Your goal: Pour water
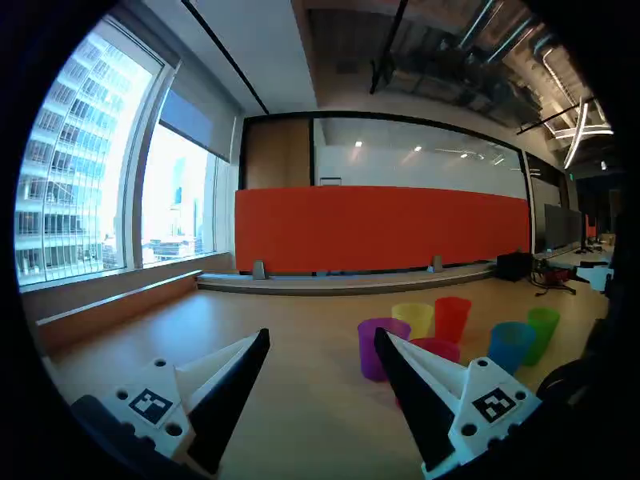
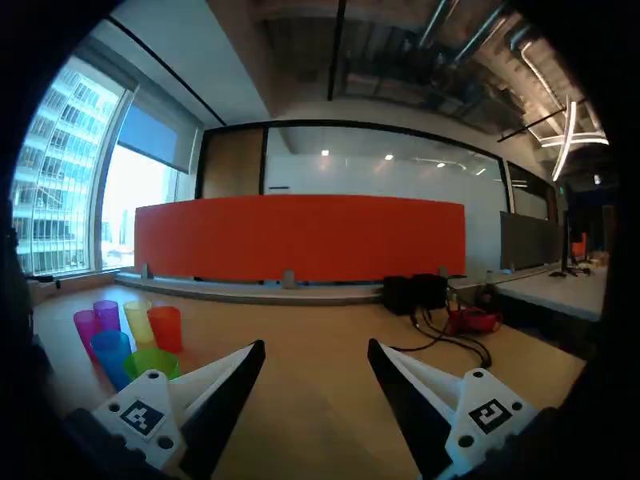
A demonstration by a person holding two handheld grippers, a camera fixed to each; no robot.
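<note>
On worktop (image 1: 304,320), coloured cups (image 1: 452,316) stand bunched. Your left gripper (image 1: 320,336) and right gripper (image 2: 316,346): jaws spread, empty. Cups look light, thin, tippy; pinch one softly round middle.

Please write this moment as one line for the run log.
left gripper: open, empty | right gripper: open, empty | cups: six, grouped on table, untouched | pour: not begun
</note>
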